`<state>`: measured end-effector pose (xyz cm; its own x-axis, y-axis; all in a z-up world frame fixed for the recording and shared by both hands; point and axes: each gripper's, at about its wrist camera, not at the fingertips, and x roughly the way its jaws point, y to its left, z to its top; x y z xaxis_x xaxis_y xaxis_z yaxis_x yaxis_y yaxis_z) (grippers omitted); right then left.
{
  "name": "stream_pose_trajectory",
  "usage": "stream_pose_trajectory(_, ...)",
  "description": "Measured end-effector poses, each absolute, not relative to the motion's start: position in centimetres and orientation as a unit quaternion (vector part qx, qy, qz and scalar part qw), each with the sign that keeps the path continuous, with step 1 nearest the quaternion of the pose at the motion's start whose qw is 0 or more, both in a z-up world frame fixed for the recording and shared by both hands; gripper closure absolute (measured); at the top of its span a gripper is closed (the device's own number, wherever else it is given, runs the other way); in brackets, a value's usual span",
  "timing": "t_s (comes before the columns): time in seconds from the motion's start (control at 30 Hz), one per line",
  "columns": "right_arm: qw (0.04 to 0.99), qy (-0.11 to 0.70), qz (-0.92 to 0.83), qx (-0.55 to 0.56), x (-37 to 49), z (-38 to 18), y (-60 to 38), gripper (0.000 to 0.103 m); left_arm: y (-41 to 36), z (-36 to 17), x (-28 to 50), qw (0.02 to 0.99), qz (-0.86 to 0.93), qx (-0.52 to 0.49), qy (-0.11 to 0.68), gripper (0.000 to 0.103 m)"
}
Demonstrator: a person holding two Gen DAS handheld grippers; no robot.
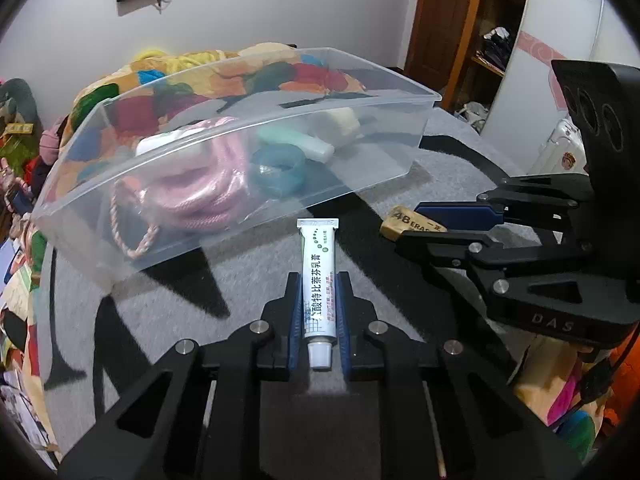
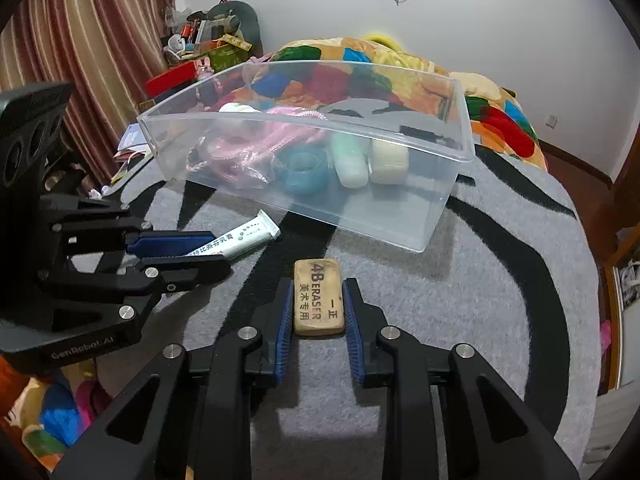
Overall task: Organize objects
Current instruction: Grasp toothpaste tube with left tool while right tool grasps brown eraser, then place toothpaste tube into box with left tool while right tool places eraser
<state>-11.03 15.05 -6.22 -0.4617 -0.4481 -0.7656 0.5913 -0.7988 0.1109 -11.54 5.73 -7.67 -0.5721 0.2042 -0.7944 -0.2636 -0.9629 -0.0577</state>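
My left gripper (image 1: 319,280) is shut on a white ointment tube (image 1: 319,280) with green print, held just above the grey rug; it also shows in the right wrist view (image 2: 236,242). My right gripper (image 2: 319,284) is shut on a tan 4B eraser (image 2: 319,300), which also shows in the left wrist view (image 1: 404,222). A clear plastic bin (image 1: 224,148) stands just beyond both grippers. It holds a pink cord (image 2: 256,140), a teal tape ring (image 2: 304,172), a mint bottle (image 2: 350,160) and a cream roll (image 2: 388,160).
A grey rug with black stripes (image 2: 460,280) covers the surface. A colourful blanket (image 2: 360,60) lies behind the bin. Clutter and a striped curtain (image 2: 80,40) are at the left; a wooden shelf (image 1: 480,32) at the right.
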Motion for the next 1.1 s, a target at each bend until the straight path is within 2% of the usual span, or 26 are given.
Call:
stream_pose_trajectory(0.2, 0.303, 0.068, -0.861, 0.403, -10.4, -4.8, 15.4, 0.081, 4.6, -6.1, -10.4, 0.115, 0.899, -0.422, 0.012, 0.088)
stream_pose_trajectory(0.47, 0.302, 0.04, -0.888, 0.345, -10.0, 0.0, 15.1, 0.081, 2.6, -1.4, -10.0, 0.093, 0.928, -0.362, -0.011, 0.088)
stream_pose_trajectory(0.7, 0.286, 0.016, -0.906, 0.312, -11.9, 2.9, 14.1, 0.081, 0.1, 1.4, -11.7, 0.059, 0.941, -0.331, -0.034, 0.088)
stream_pose_trajectory(0.9, 0.268, 0.012, -0.908, 0.323, -15.4, 3.0, 12.7, 0.081, -2.2, 1.1, -14.7, 0.032, 0.939, -0.339, -0.053, 0.088)
stream_pose_trajectory(1.1, 0.258, 0.019, -0.895, 0.363, -18.6, 0.6, 11.0, 0.081, -3.7, -0.9, -17.6, 0.013, 0.929, -0.364, -0.063, 0.088)
